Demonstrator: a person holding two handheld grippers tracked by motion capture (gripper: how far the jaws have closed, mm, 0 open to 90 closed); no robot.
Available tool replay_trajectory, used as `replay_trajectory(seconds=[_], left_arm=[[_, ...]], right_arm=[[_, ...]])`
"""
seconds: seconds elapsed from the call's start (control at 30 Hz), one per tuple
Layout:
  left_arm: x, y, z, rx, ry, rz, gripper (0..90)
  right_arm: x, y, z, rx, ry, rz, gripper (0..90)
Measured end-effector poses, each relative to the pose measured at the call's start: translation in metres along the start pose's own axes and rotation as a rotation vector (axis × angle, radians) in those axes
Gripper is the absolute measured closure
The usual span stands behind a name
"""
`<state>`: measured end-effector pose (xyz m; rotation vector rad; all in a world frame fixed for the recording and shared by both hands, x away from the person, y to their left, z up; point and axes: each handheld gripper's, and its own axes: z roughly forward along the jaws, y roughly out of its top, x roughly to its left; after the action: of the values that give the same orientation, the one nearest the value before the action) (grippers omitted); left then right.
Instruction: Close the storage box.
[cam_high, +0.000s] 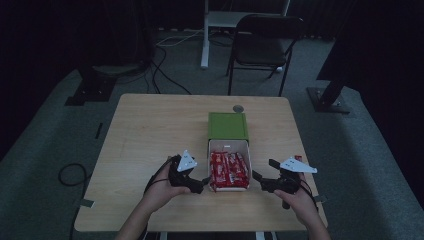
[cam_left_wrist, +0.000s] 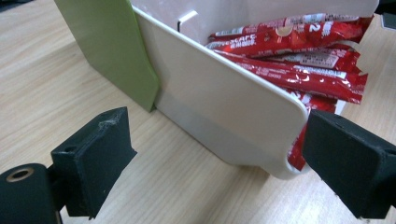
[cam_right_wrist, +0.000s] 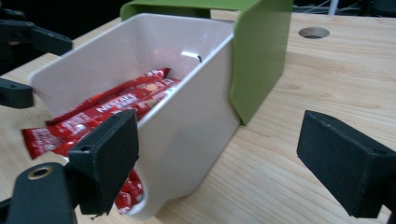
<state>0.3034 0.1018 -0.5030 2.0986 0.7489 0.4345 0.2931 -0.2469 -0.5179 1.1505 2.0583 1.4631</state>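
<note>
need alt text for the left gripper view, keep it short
A white drawer full of red snack packets sticks out of a green sleeve on a wooden table. The left gripper hangs open, its two black jaws spread either side of the drawer's near corner, gripping nothing.

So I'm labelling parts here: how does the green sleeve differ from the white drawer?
The green sleeve is an olive cover lying farther from the person; the white drawer is pulled out towards them. The sleeve is covered on top, while the drawer is open-topped and holds red sachets. Both rest on the wooden table, still partly nested.
</note>
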Motion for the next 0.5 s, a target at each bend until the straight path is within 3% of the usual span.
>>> replay_trajectory(seconds=[0.3,0.4,0.5], left_arm=[[0.0013,0.0008,0.0062,0.006,-0.004,-0.002,9.5],[0.0008,0.0003,0.0079,0.012,-0.004,0.004,9.5],[0.0016,0.0000,0.0090,0.015,-0.008,-0.001,9.5]], right_arm=[[0.0015,-0.0015,-0.0015,-0.003,0.020,-0.004,12.6],[0.0043,-0.0007,-0.0032,-0.020,0.047,-0.010,12.6],[0.0060,-0.0010,-0.0006,-0.001,0.042,-0.028,12.6]])
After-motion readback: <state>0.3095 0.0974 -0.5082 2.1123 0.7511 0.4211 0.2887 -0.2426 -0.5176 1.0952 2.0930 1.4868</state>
